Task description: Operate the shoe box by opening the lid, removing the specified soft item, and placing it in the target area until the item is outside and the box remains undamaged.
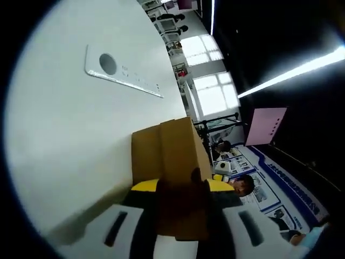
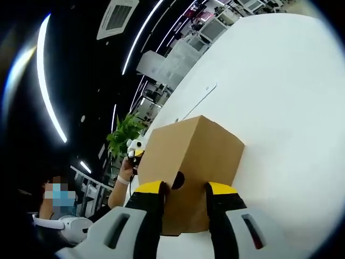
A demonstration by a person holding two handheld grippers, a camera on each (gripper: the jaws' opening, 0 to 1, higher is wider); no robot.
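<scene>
Left gripper view
Box: your brown cardboard shoe box (image 1: 171, 162) stands on the white table (image 1: 64, 162), right at the tips of your left hand-held gripper (image 1: 182, 190).
Left hand-held gripper: its yellow-tipped black jaws sit on either side of the box's near end, pinching it; a round finger hole in the cardboard lies between them.
Lid: closed as far as you can see; no soft item is visible outside.
Table: a flat grey plate (image 1: 121, 71) with a dark round spot lies on it, well apart from the box.
Room: bright windows (image 1: 207, 81), a pink board (image 1: 265, 125) and blue-edged posters (image 1: 259, 186) lie beyond the table's edge.

Right gripper view
Box: the same box (image 2: 188, 162) seen from its other end, resting on the white table (image 2: 291, 108).
Right hand-held gripper (image 2: 184, 193): your jaws clamp the near end wall, one on each side of its round finger hole.
Other side: a hand (image 2: 125, 171) holds the other hand-held gripper (image 2: 137, 148) at the box's far end.
Person: a person (image 2: 59, 216) sits beside the table's edge.
Room: a green plant (image 2: 123, 134) stands behind the box, under long ceiling lights (image 2: 46, 75).
</scene>
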